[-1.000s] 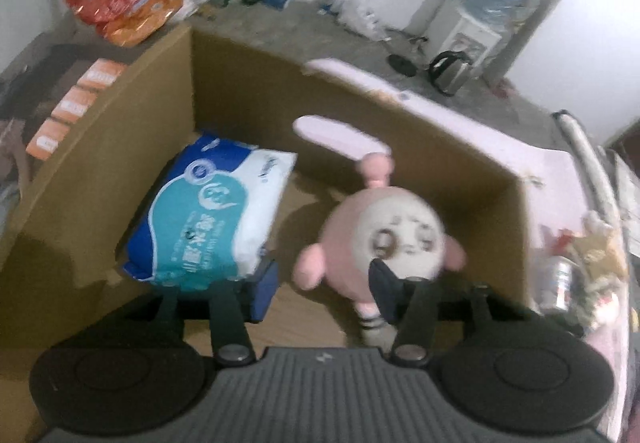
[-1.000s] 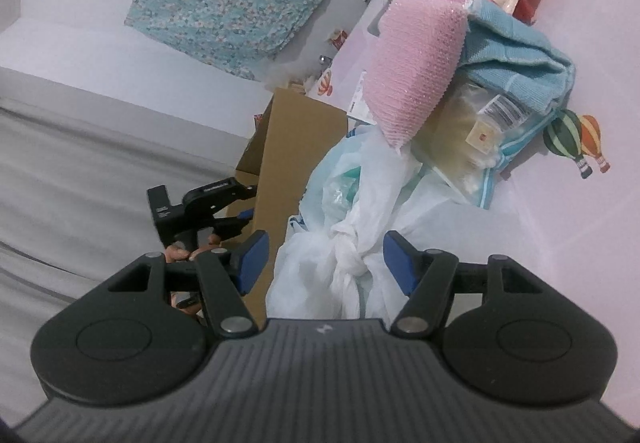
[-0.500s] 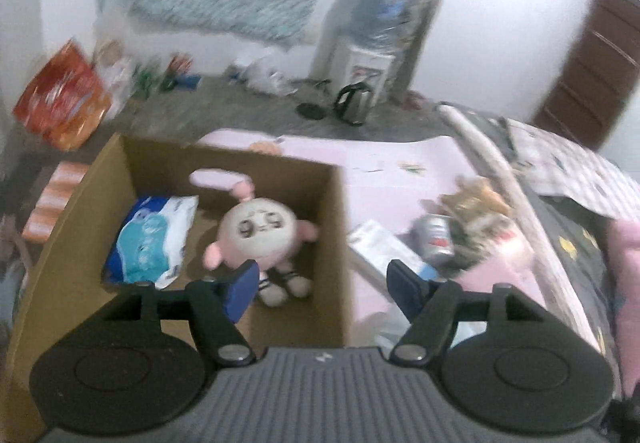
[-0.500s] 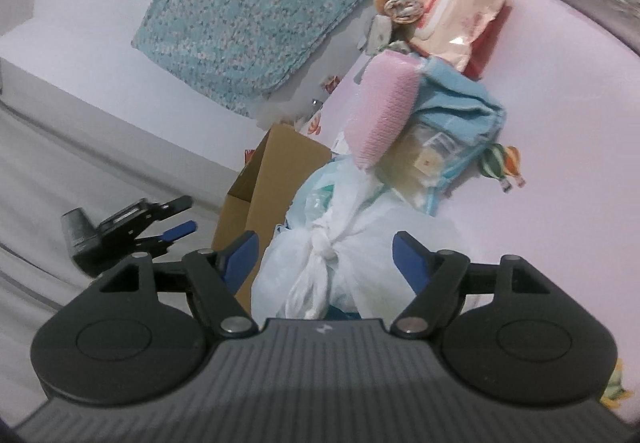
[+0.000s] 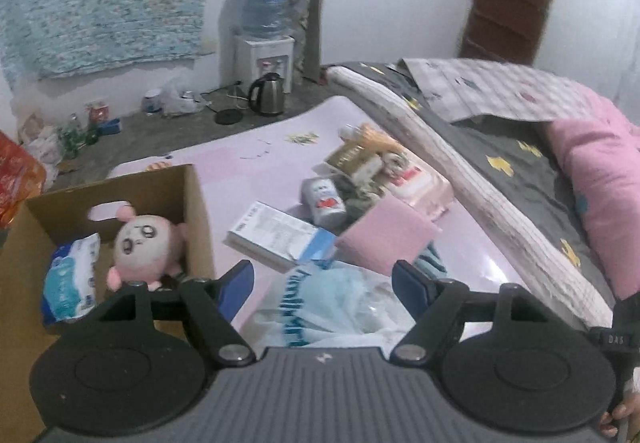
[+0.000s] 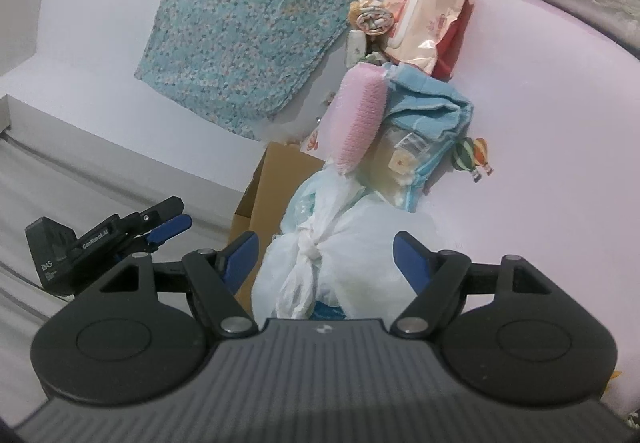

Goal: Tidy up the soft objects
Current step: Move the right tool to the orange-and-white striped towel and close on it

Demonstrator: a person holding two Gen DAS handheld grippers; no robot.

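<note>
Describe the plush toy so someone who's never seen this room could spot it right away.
Find the open cardboard box at the left end of the pale pink mat. Inside, against its right wall, sits the plush toy, beside a blue-and-white soft pack. It is the only round pink thing there with a pale face and big drawn eyes.

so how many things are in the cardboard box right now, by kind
plush toy: 1
tissue pack: 1
total in the cardboard box: 2
</note>
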